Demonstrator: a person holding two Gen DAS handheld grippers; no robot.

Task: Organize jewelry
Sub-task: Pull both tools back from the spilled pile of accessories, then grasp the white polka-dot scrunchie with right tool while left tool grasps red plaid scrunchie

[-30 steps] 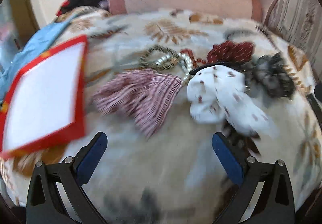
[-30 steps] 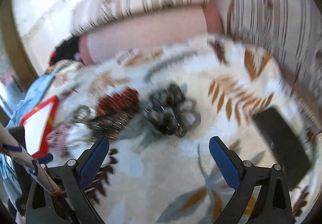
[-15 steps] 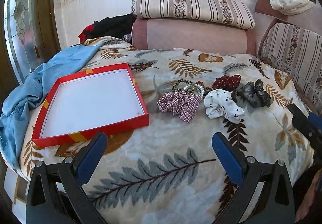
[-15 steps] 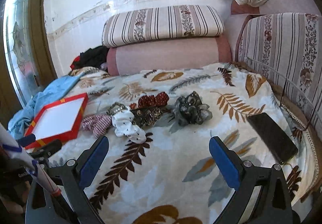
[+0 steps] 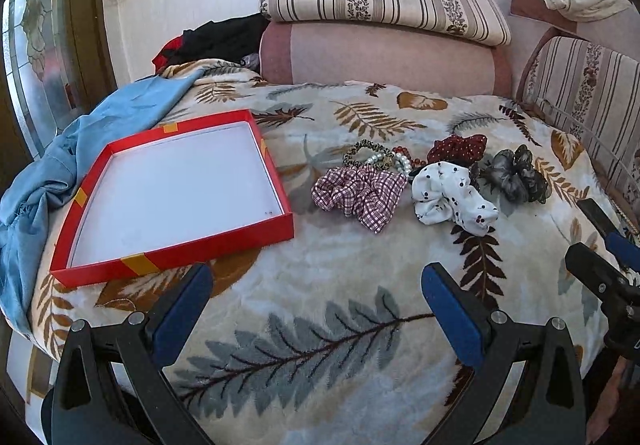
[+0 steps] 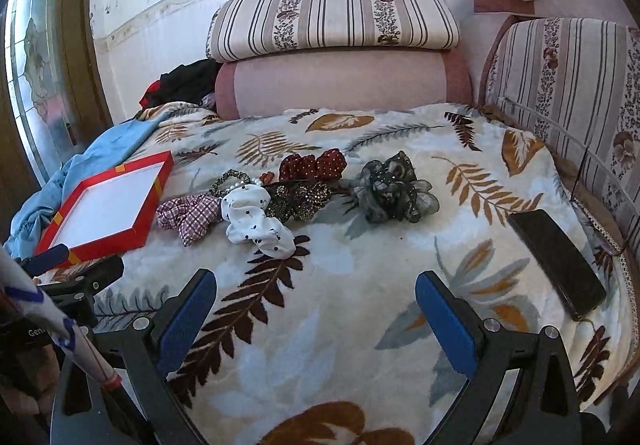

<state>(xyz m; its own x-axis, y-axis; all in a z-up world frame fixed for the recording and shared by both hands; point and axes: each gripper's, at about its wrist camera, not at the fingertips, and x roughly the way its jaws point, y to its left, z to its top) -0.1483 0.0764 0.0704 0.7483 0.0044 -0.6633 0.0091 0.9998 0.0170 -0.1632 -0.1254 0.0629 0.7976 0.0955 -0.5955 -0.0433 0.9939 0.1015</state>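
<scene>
While both grippers hang above the bed's leaf-print blanket [image 6: 360, 285] with jaws spread wide and nothing between them, the accessories lie in a cluster mid-bed, just right of the empty red box [image 5: 172, 197]. The left gripper [image 5: 316, 309] faces the checked scrunchie [image 5: 360, 193], nearest the box; the right gripper [image 6: 316, 317] faces the white dotted scrunchie [image 6: 256, 221] and the grey fabric flower [image 6: 394, 189]. These look feather-light, soft and compressible, so a pinch across a bunched fold should hold. The pearl bracelet [image 5: 394, 161] and beaded brown clip [image 6: 300, 199] look harder and more slippery, and may snag on neighbours; gripping across the strand or the clip's body seems wiser.
</scene>
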